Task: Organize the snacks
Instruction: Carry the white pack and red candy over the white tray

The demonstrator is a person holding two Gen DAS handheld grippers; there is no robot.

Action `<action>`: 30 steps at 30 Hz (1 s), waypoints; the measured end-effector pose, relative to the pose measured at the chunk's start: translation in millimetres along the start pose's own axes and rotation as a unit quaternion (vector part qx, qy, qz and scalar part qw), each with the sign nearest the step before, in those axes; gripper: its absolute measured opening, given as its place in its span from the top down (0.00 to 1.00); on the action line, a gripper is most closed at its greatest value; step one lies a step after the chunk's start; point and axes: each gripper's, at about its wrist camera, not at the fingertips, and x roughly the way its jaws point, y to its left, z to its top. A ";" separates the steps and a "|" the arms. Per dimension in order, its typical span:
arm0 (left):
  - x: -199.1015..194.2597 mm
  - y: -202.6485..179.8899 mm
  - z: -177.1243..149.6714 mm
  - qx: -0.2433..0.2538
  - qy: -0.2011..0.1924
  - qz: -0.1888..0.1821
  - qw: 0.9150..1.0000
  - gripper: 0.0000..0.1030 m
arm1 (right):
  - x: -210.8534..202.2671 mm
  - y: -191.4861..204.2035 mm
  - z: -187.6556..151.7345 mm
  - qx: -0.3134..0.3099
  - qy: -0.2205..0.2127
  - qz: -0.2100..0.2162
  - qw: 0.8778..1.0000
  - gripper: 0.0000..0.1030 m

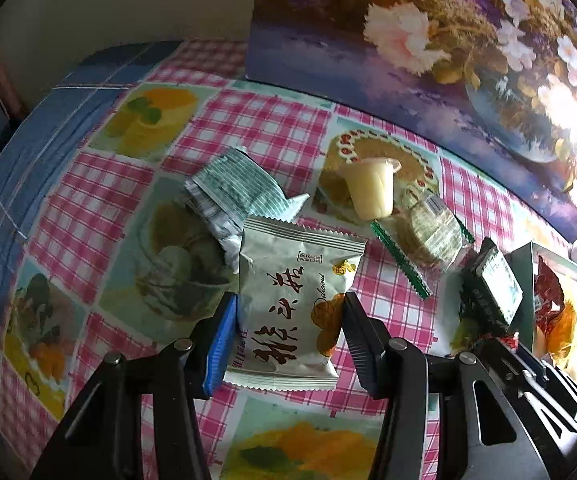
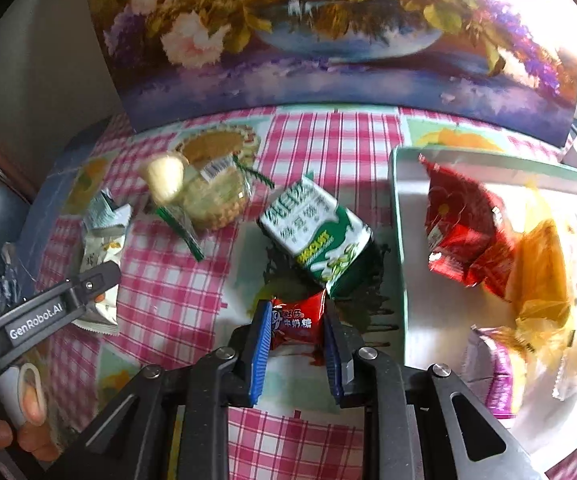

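My left gripper point(image 1: 286, 320) straddles a white snack packet with brown Chinese writing point(image 1: 296, 292) lying on the checked tablecloth; the jaws touch both its sides. This packet also shows in the right wrist view point(image 2: 100, 264). My right gripper point(image 2: 296, 334) is shut on a small red candy packet point(image 2: 298, 320), just in front of a green and white carton point(image 2: 314, 236). A teal-rimmed tray point(image 2: 398, 216) to the right holds red point(image 2: 460, 224), orange point(image 2: 540, 276) and purple point(image 2: 496, 380) packets.
A yellow jelly cup point(image 1: 370, 188), a clear-wrapped round cake point(image 1: 428, 232) and a striped green-white packet point(image 1: 232, 192) lie beyond the left gripper. A flower painting point(image 2: 328, 40) stands along the table's back. The table's left edge point(image 1: 28, 168) drops off.
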 end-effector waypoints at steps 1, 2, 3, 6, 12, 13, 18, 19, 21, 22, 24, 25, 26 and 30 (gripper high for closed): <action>-3.8 0.3 1.0 0.000 -0.003 0.003 1.000 0.48 | -2.9 -0.1 1.4 0.001 -0.003 0.001 1.000 0.75; -6.3 0.4 2.1 0.000 -0.004 0.005 1.000 0.48 | -5.8 -0.5 2.4 0.002 -0.006 0.003 1.000 0.75; -10.5 0.2 3.4 0.000 -0.007 0.006 1.000 0.48 | -8.7 -1.1 3.5 0.004 -0.008 0.004 1.000 0.75; -19.1 -0.1 8.0 -0.001 -0.015 0.006 1.000 0.48 | -16.9 -2.9 5.6 0.011 -0.014 0.009 1.000 0.75; -36.3 -7.4 10.6 0.004 -0.026 0.010 1.000 0.48 | -34.0 -8.3 7.7 0.024 -0.021 0.015 0.999 0.75; -39.4 -9.3 10.3 0.005 -0.027 0.010 1.000 0.48 | -36.9 -10.2 7.0 0.026 -0.021 0.015 0.999 0.75; -53.7 -17.3 7.9 0.013 -0.034 0.005 0.999 0.48 | -50.9 -17.3 4.6 0.042 -0.023 0.016 0.999 0.75; -56.5 -19.3 6.9 0.016 -0.036 0.005 0.999 0.48 | -52.3 -17.5 4.4 0.044 -0.024 0.016 0.999 0.75; -60.8 -23.2 4.4 0.020 -0.037 0.002 0.999 0.48 | -57.2 -19.8 3.1 0.048 -0.025 0.014 0.998 0.75; -62.9 -24.9 2.8 0.022 -0.037 0.000 0.999 0.48 | -60.7 -21.1 2.2 0.049 -0.026 0.012 0.998 0.75; -66.9 -28.9 0.6 0.025 -0.037 -0.005 0.999 0.48 | -65.9 -23.6 0.8 0.052 -0.028 0.010 0.998 0.75; -69.4 -31.1 -0.1 0.026 -0.039 -0.008 0.999 0.48 | -68.7 -24.8 -0.1 0.053 -0.029 0.009 0.998 0.75; -72.1 -32.8 -0.7 0.026 -0.040 -0.012 0.999 0.48 | -72.3 -26.1 -1.1 0.054 -0.030 0.009 0.998 0.75; -83.1 -41.8 -2.5 0.034 -0.049 -0.017 0.998 0.48 | -83.0 -31.9 -4.9 0.055 -0.034 0.003 0.998 0.75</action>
